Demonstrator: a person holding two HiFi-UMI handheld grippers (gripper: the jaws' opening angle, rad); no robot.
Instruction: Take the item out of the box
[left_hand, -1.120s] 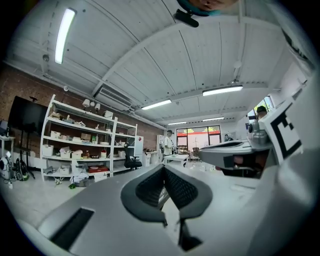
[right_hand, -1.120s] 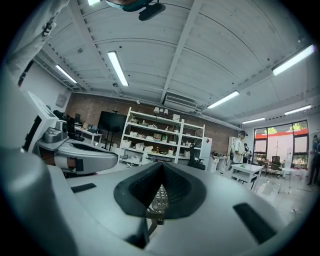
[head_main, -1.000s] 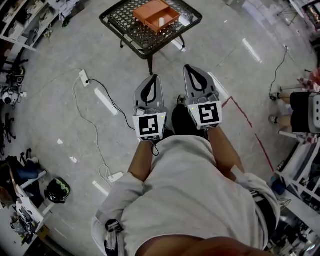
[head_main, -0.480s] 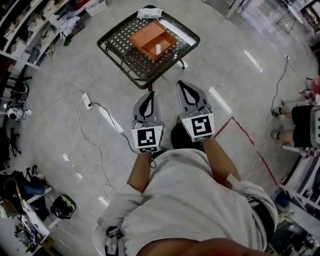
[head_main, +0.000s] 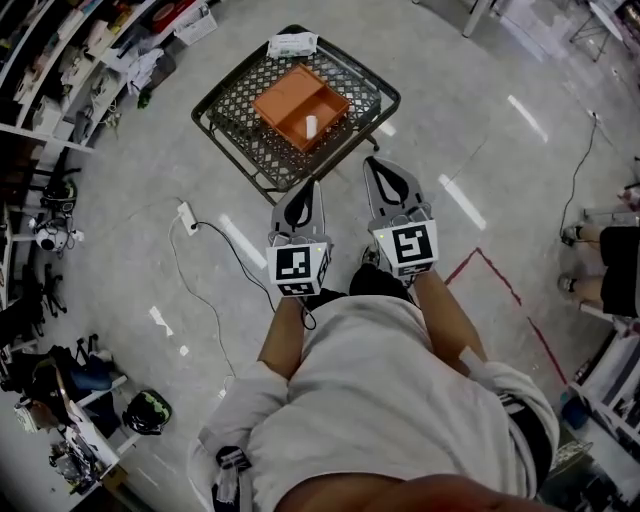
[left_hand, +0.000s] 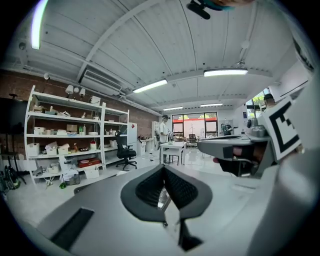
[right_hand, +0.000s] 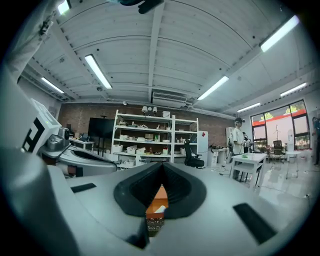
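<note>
Orange box (head_main: 300, 103) on the mesh surface (head_main: 240, 115) holds the white item (head_main: 311, 125). Left tool (head_main: 307, 184) and right tool (head_main: 379, 163) are closed, empty; arriving unopened risks knocking the item over.

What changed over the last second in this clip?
The person has moved toward the mesh table; the orange box with its white item now sits lower in the head view, just ahead of the left tongs and right tongs. Nothing gripped or released: both stay shut, empty, side by side.
</note>
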